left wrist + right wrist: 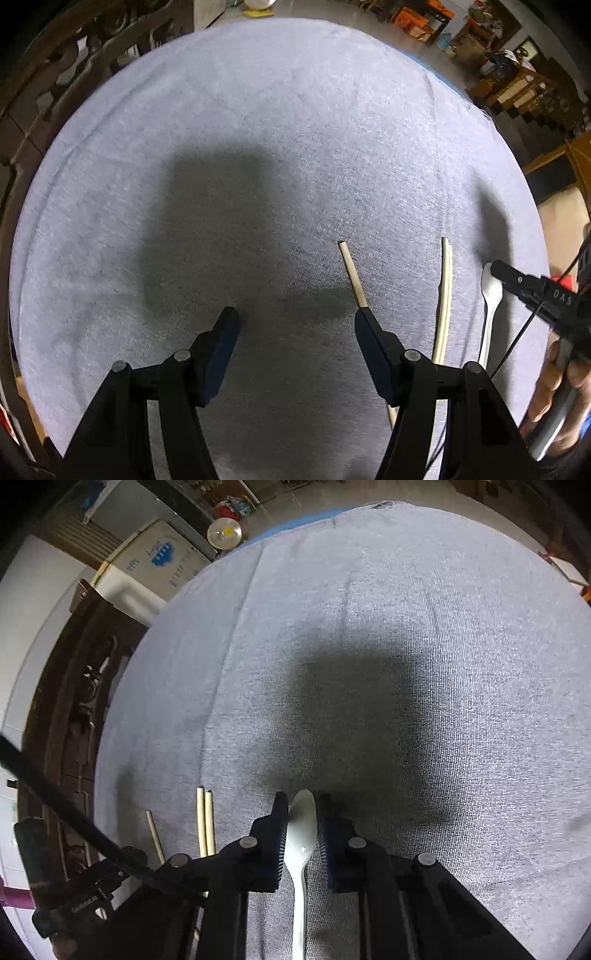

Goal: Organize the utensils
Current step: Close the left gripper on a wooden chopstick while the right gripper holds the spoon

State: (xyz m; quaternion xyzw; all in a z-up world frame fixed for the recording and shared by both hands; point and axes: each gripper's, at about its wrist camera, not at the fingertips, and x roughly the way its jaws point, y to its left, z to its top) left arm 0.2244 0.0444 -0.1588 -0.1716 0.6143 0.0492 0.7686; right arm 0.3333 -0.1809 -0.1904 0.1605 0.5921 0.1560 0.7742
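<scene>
A white spoon (303,834) lies on the grey tablecloth (369,627), bowl pointing away. My right gripper (302,801) is closed around the spoon's bowl, pads on both sides of it. In the left wrist view the spoon (490,306) lies at the right, with the right gripper (496,267) over its bowl. A pair of pale chopsticks (445,295) lies beside it, and a single chopstick (352,275) lies further left. My left gripper (293,317) is open and empty, its right finger (369,332) over the single chopstick.
A dark carved wooden chair (74,74) stands past the table's left edge. A cardboard box (155,561) and clutter stand beyond the far edge. The person's hand (561,387) holds the right gripper at the table's right edge.
</scene>
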